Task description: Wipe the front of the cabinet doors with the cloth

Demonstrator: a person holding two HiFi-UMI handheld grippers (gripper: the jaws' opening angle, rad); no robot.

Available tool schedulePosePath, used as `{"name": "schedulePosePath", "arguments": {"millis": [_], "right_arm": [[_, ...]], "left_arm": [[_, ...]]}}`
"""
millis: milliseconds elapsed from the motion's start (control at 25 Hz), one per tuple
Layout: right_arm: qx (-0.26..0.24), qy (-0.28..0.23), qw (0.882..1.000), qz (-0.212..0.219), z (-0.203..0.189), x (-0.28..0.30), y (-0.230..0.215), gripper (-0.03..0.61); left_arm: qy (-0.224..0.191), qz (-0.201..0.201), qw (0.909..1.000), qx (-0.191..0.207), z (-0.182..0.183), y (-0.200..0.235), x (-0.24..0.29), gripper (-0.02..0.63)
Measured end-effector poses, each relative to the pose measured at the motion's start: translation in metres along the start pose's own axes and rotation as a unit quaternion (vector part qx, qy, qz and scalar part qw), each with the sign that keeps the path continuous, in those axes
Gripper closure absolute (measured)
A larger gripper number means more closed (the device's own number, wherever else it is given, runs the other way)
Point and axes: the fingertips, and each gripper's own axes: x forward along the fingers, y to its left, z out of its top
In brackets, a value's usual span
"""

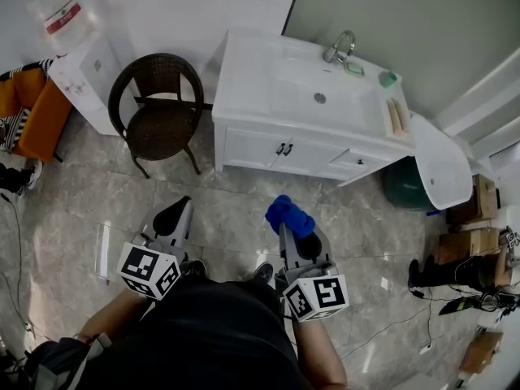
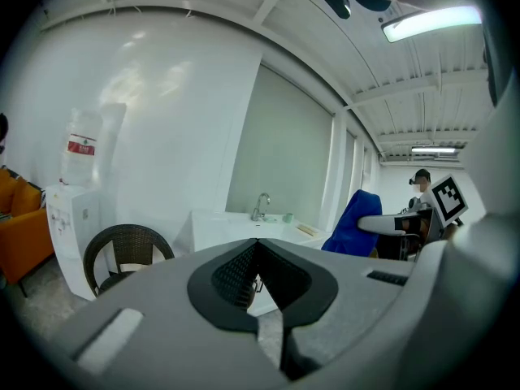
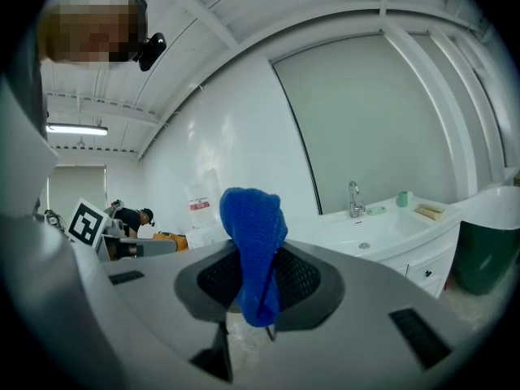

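The head view looks steeply down, with the sink cabinet (image 1: 284,149) at upper centre. Both gripper views face that cabinet from low, well apart from it

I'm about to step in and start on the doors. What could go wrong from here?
1. The cloth is pinched in a bunch by the right gripper, with most of it sticking out past the jaws, so it may drag loose.
2. The dark handles where the cabinet doors meet could snag it.
3. The wicker chair crowds the cabinet's left end and could get bumped.
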Motion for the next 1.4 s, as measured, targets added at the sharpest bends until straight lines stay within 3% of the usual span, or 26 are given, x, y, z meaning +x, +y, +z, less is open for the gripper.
{"name": "schedulePosePath", "arguments": {"millis": [120,320,480,680,840,1080,1240,1400], "right_arm": [[0.003,0.022,1.000,-0.015,-0.011,0.011,0.009,0.502],[0.066,0.024,0.997,-0.041,-0.026,0.017,0.007,0.500],[0.054,0.048,0.996,-0.043,-0.039,0.033,-0.025,0.500],[0.063,0.079,0.995,-0.012,-0.061,0.072,-0.088,0.500],[0.053,0.120,0.991,0.037,-0.088,0.121,-0.131,0.500],[0.037,0.173,0.978,0.114,-0.149,0.202,-0.163,0.500],[0.014,0.177,0.977,0.115,-0.185,0.261,-0.159,0.500],[0.034,0.199,0.975,0.091,-0.229,0.302,-0.160,0.500]], "left_arm": [[0.009,-0.017,0.9998,-0.001,0.000,0.011,0.004,0.612],[0.036,-0.040,0.9985,-0.004,-0.015,0.024,0.015,0.613],[0.050,-0.034,0.9982,-0.007,-0.024,0.025,0.048,0.613],[0.070,0.002,0.9975,0.009,-0.032,0.015,0.109,0.614],[0.093,0.048,0.9942,0.026,-0.043,0.016,0.164,0.613],[0.095,0.106,0.9896,0.021,-0.069,0.037,0.230,0.612],[0.096,0.119,0.9882,0.012,-0.099,0.076,0.264,0.614],[0.116,0.099,0.9883,0.006,-0.148,0.100,0.290,0.612]]}}
